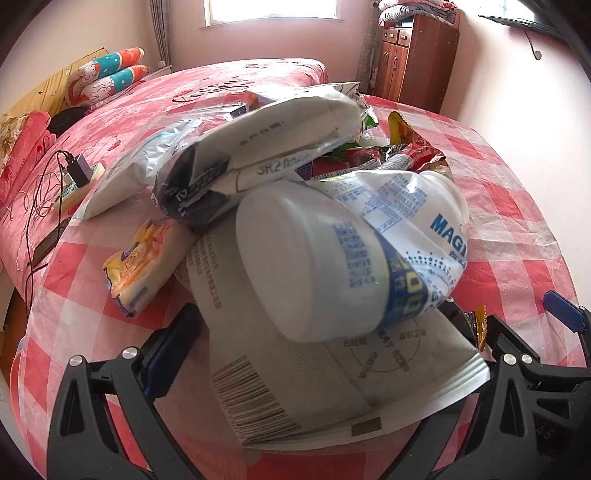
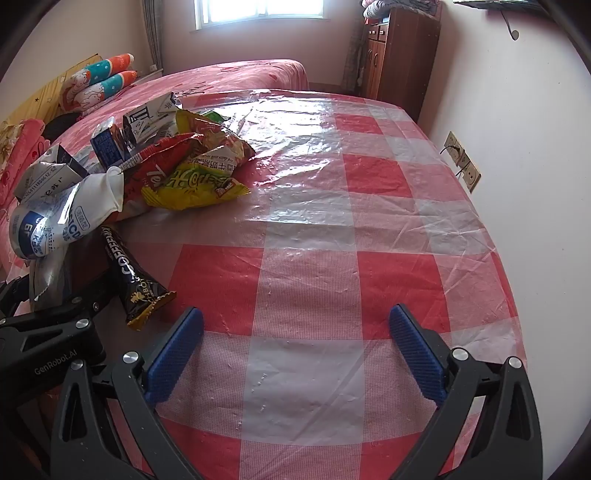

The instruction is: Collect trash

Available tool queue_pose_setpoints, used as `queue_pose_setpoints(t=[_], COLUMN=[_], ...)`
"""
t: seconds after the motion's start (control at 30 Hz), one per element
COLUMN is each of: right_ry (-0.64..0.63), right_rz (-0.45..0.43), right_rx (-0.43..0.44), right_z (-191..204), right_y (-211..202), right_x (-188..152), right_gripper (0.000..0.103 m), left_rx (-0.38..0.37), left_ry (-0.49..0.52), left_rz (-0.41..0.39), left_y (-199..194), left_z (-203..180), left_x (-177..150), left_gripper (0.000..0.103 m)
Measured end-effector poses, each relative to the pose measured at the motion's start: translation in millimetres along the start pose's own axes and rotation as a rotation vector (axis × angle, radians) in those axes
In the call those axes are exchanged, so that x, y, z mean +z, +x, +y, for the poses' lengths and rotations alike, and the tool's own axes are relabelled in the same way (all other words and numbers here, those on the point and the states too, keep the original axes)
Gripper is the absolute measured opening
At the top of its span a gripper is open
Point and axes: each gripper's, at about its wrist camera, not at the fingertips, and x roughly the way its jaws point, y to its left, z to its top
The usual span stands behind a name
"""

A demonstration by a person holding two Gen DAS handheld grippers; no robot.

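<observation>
Trash pile (image 1: 295, 206) fills frame centre on checked table (image 2: 332, 229); left gripper (image 1: 373, 332) gapes wide around white bottle (image 1: 314, 266), not gripping; right gripper (image 2: 295, 350) wide open, empty.

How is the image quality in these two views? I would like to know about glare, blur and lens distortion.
Left wrist view: the window is overexposed, and the white bottle close to the lens looks soft and enlarged. Right wrist view: daylight makes strong glare on the plastic tablecloth, while the snack wrappers stay sharp. Both views bend straight edges and have dark round corners.
</observation>
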Motion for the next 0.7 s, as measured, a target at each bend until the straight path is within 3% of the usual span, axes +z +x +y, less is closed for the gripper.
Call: queue_pose_setpoints(t=[0.7], right_ry=[0.0], right_rz=[-0.002], right_rx=[0.0], right_z=[-0.8], right_y=[0.3], right_x=[-0.1], right_gripper=[0.099], left_rx=[-0.001], left_ry=[-0.001], left_rz=[0.0], left_y=[0.0], left_z=[0.0], left_x=[0.0], left_gripper=[0.099])
